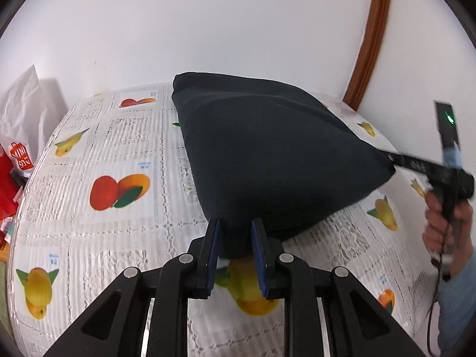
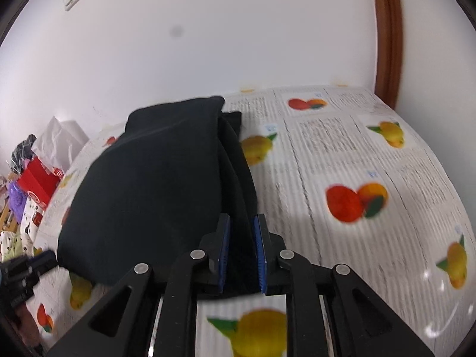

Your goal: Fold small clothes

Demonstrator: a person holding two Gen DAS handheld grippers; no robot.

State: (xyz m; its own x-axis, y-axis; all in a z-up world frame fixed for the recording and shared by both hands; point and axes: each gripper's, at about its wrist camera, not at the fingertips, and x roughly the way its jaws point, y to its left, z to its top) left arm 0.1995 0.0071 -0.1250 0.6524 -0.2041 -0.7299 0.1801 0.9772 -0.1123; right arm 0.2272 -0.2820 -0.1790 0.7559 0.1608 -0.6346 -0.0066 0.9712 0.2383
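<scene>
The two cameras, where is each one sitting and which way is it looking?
Left wrist: sits on the left gripper, looks along its fingers down at the cloth on the table; the hand holding the right gripper shows.
Right wrist: sits on the right gripper, same way; the left gripper shows at the lower left.
Both share cloth, table, wall.

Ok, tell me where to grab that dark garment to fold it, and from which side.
Take the dark garment by its near corners, coming in low from the table's near edge. It drapes from those corners in a taut sheet, so they control the fold. The left tongs and right tongs each already have a corner between their pads.
</scene>
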